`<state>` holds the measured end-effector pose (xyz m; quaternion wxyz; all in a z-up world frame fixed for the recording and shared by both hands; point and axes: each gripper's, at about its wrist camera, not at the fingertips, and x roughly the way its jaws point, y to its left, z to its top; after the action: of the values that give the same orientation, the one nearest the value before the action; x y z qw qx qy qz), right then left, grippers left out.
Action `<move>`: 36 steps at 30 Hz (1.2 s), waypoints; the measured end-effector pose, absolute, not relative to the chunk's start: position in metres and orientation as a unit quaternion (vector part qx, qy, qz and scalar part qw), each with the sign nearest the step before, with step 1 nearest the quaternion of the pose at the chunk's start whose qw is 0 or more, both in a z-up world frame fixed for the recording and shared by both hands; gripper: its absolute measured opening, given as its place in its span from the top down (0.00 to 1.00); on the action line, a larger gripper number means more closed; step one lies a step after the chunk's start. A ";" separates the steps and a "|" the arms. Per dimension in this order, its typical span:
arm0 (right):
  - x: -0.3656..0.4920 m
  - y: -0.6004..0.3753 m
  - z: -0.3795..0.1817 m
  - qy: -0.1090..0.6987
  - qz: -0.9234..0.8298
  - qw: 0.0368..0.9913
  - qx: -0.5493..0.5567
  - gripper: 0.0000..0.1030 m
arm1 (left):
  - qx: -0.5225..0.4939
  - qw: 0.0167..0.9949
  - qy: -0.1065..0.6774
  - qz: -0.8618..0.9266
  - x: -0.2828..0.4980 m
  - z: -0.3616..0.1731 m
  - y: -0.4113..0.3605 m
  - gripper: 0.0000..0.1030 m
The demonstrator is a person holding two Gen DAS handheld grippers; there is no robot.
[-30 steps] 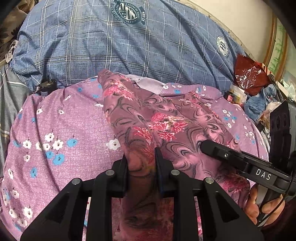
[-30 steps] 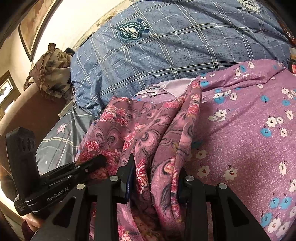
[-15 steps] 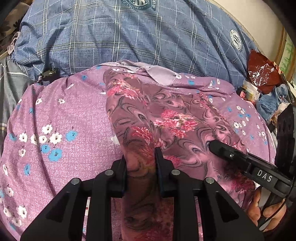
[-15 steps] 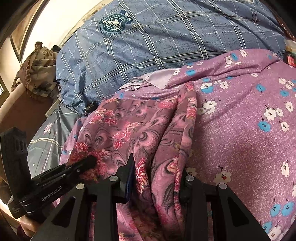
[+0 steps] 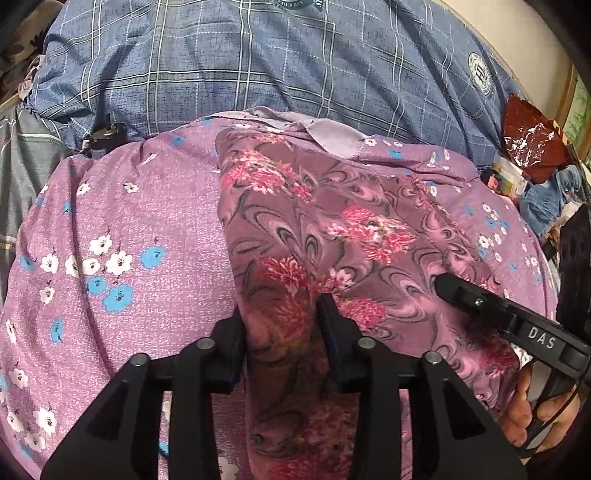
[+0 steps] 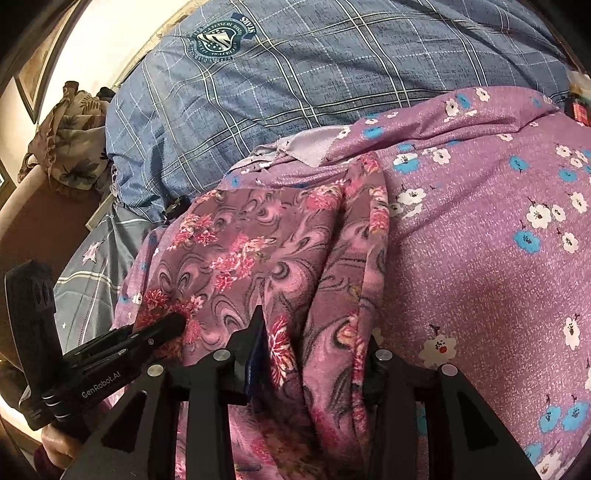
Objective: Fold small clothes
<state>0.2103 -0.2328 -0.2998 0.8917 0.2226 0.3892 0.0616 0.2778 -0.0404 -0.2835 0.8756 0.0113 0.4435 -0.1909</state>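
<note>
I have both grippers pinching the near hem of the mauve swirl-print garment point(image 5: 325, 236): my left gripper point(image 5: 282, 321) is clamped on a bunched fold of its left edge, and my right gripper point(image 6: 314, 332) is clamped on a thicker gather of folds at its right edge. The garment lies draped over the purple flowered cloth point(image 5: 122, 229), which spreads out as open room on both sides of it; the garment's left edge runs straight away from my left fingers point(image 5: 232, 339), and its far edge stops just short of a pale lilac flap point(image 5: 332, 134) turned up at the far side of the purple cloth. Beyond the garment a blue plaid duvet point(image 6: 314, 77) rises like a wall, touching the purple cloth's far border, so there is little room ahead. A small dark object point(image 5: 103, 133) sits in the crease left of the garment's far corner; I cannot tell what it is. Right of the garment, past the purple cloth, there is a red plastic bag point(image 5: 532, 140) and blue clutter point(image 5: 550, 199). Left of it, a grey striped sheet point(image 6: 88, 273) and a leaf-print bundle point(image 6: 70, 140) lie against a cream wall point(image 6: 125, 33).
</note>
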 end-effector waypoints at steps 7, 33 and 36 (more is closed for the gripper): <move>0.211 -0.239 -0.305 0.400 0.063 0.886 0.229 0.53 | 0.045 0.886 0.430 -0.169 0.275 -0.289 -0.040 0.40; 0.192 -0.260 -0.262 0.324 0.027 0.918 0.228 0.33 | 0.084 0.907 0.392 -0.127 0.269 -0.270 -0.039 0.23; 0.191 -0.250 -0.256 0.313 0.047 0.923 0.218 0.45 | 0.082 0.908 0.390 -0.129 0.270 -0.268 -0.043 0.23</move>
<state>0.1915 -0.2503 -0.2560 0.9234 0.2179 0.3126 0.0474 0.2696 -0.0432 -0.2679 0.9078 0.0822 0.3904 -0.1293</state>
